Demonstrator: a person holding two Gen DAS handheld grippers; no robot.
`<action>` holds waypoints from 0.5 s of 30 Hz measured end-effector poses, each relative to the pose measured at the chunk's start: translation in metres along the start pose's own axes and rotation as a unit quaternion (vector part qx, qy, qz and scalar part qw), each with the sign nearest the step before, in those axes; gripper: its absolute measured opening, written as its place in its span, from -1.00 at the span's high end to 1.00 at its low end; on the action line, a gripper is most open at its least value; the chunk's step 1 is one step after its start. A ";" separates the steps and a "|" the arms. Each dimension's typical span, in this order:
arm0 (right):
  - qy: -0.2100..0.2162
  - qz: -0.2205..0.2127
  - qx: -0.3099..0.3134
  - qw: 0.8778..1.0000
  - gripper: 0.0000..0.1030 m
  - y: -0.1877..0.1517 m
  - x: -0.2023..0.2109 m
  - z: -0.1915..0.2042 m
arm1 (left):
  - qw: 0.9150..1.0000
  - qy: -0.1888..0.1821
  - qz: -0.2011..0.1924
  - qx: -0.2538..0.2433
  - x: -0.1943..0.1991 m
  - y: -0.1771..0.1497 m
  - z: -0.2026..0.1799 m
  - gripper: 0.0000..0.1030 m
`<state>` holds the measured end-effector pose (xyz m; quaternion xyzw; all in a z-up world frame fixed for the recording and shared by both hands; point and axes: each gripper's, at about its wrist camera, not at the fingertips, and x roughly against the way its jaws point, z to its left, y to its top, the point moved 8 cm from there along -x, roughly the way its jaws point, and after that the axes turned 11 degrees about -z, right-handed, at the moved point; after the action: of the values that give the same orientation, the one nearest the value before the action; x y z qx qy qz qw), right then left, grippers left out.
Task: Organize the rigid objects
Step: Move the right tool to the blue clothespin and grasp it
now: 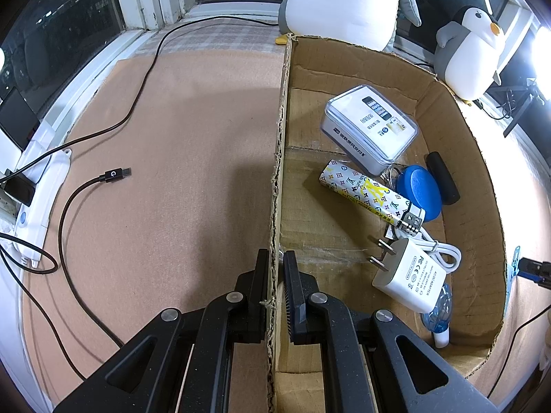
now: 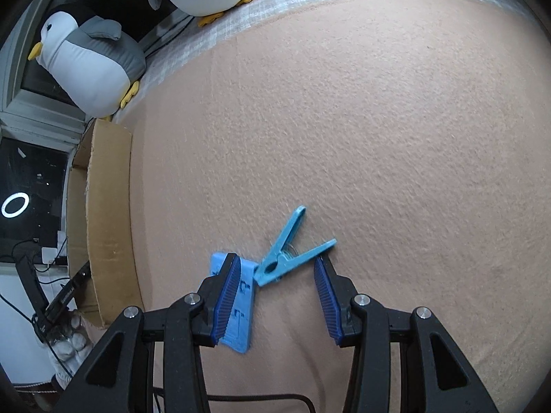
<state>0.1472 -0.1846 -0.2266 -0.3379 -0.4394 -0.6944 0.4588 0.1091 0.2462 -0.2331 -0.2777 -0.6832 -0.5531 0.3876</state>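
Open mat (image 2: pixel 378 120) beyond clothespin (image 2: pixel 292 251); cardboard box (image 2: pixel 106 206) walls left.

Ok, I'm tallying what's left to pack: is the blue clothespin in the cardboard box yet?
Out. The blue clothespin lies on the tan mat between the open right tongs, apart from the cardboard box.

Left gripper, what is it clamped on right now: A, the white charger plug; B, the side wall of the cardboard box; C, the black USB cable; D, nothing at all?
B. The left gripper has one finger on each side of the cardboard box wall, pinching its edge, while the white charger lies inside the box and the black USB cable lies outside on the mat.
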 end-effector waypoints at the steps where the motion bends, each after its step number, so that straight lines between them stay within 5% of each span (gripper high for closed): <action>1: -0.003 0.000 0.004 1.000 0.21 0.002 -0.001 0.003 | 1.000 0.000 0.000 0.000 0.000 0.000 0.000 0.86; 9: -0.055 -0.003 0.087 0.995 0.29 0.007 -0.010 0.023 | 1.000 -0.001 0.000 0.002 0.000 -0.001 0.000 0.86; 15: -0.113 -0.008 0.175 0.978 0.60 0.004 -0.013 0.026 | 1.000 -0.002 -0.001 0.003 0.000 -0.001 0.001 0.86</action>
<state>0.1567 -0.1571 -0.2268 -0.3253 -0.6060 -0.5673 0.4529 0.1084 0.2465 -0.2339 -0.2772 -0.6857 -0.5510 0.3864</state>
